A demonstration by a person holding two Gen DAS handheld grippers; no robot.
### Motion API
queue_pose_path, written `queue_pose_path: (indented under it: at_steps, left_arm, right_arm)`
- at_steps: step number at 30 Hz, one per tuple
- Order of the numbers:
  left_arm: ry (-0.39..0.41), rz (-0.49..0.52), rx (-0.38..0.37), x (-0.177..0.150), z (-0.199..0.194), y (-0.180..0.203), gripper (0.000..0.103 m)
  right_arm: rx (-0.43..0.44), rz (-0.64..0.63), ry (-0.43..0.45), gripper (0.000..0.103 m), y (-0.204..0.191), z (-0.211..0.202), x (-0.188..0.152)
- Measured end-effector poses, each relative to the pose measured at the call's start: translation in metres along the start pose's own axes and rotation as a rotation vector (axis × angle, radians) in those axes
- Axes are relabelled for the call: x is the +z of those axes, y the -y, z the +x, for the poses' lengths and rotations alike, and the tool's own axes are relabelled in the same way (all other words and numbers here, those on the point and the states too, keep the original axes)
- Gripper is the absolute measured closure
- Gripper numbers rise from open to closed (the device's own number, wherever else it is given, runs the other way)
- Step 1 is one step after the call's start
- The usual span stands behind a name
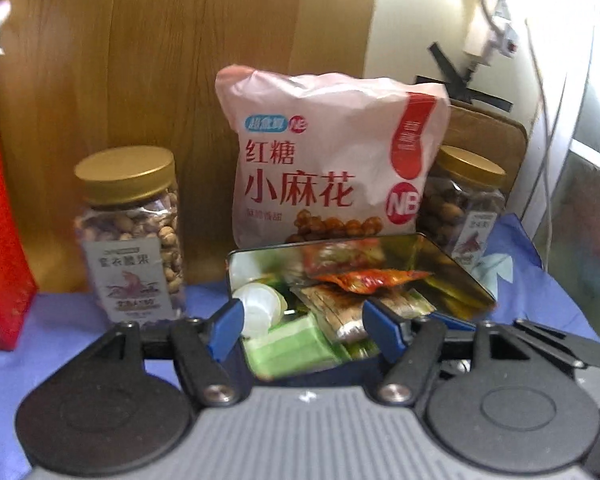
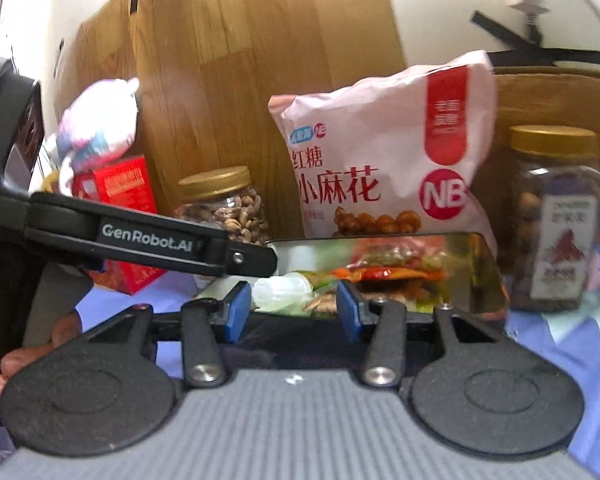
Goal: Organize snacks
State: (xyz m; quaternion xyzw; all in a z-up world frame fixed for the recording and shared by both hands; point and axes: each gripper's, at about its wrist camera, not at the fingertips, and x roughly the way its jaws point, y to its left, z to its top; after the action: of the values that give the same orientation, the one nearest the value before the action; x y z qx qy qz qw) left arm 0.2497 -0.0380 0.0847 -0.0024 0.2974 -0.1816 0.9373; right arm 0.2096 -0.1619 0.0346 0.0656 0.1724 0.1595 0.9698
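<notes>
Left wrist view first: the left hand-held gripper has its blue pads spread wide, gripping nothing, poised over the near edge of an open metal tin on the blue-covered bench. Inside the tin sit a white jelly cup, a green packet and an orange-red sachet. Just behind the tin stands a pink snack bag, upright against a wooden board. A gold-lidded nut jar stands to the left, another jar to the right, partly behind the bag. A red box is at far left.

Over to the right wrist view: the right hand-held gripper is open too, empty, at the tin's near rim. The left one's black arm crosses in from the left, its tip touching or just over the tin's left edge. The snack bag leans behind, with jars on either side, and a plush toy sits above the red box.
</notes>
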Motion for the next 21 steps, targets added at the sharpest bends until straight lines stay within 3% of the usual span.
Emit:
queue_pose_path:
  at_steps: [4,8,11,14,21]
  left_arm:
    - [0.017,0.049,0.041,-0.016,-0.032,0.021,0.026]
    - [0.013,0.092,0.076,-0.037,-0.058,0.039,0.025]
    - [0.004,0.096,0.077,-0.054,-0.074,0.051,0.023]
    - [-0.002,0.097,0.075,-0.070,-0.088,0.061,0.012]
    - [-0.020,0.089,0.098,-0.097,-0.111,0.072,0.000]
  right_arm:
    - [-0.029,0.057,0.017,0.052,-0.008,-0.035,-0.012]
    - [-0.065,0.086,0.032,0.052,-0.018,-0.072,-0.029]
    - [-0.091,0.107,0.020,0.049,-0.025,-0.098,-0.044]
    - [-0.112,0.129,0.003,0.044,-0.033,-0.119,-0.057]
    - [-0.124,0.211,-0.014,0.044,-0.040,-0.157,-0.078]
